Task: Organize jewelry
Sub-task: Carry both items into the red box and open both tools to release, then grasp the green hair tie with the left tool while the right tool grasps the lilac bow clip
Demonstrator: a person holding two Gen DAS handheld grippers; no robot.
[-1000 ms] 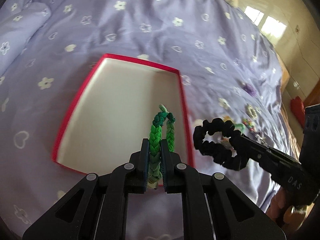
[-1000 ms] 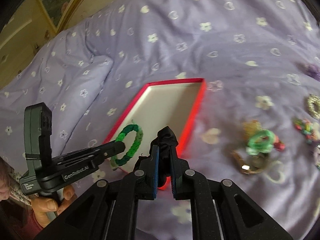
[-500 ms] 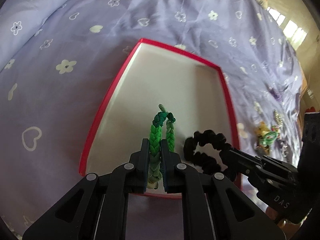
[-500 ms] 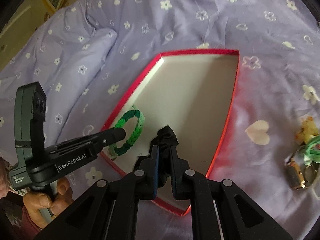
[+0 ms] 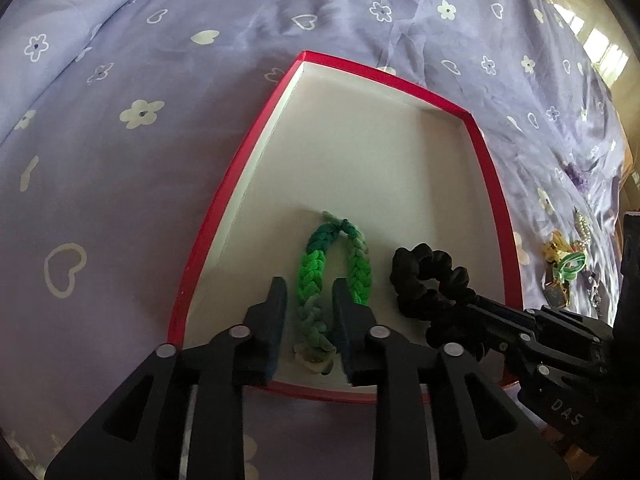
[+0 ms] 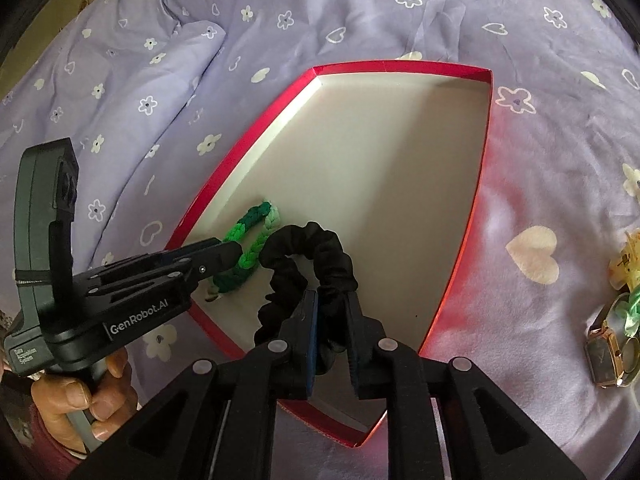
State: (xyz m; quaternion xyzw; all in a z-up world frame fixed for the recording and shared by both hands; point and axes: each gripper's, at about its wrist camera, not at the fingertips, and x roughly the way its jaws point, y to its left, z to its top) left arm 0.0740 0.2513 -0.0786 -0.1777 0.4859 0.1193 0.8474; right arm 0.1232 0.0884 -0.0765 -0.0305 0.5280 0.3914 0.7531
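Note:
A red-rimmed white box [image 5: 226,204] [image 6: 400,67] lies on the purple flowered bedspread. A green braided bracelet [image 5: 314,276] [image 6: 248,256] rests on the box floor near its front edge. My left gripper [image 5: 310,312] [image 6: 228,256] straddles one strand of it; its jaws are opening and a gap shows beside the strand. A black scrunchie [image 6: 320,248] [image 5: 424,276] lies on the floor just right of the bracelet. My right gripper [image 6: 330,320] [image 5: 444,316] has the scrunchie's near part between its opening jaws, and the fabric has puffed out loose.
Right of the box, more jewelry lies on the bedspread: a gold watch [image 6: 604,356], a green hair tie [image 5: 572,264] and small pieces beyond. A person's hand [image 6: 80,396] grips the left tool. A quilt fold [image 6: 180,64] rises at the far left.
Both grippers came down over the box's near end. Both pairs of jaws have then parted, and the bracelet and scrunchie now rest on the box floor instead of being pinched.

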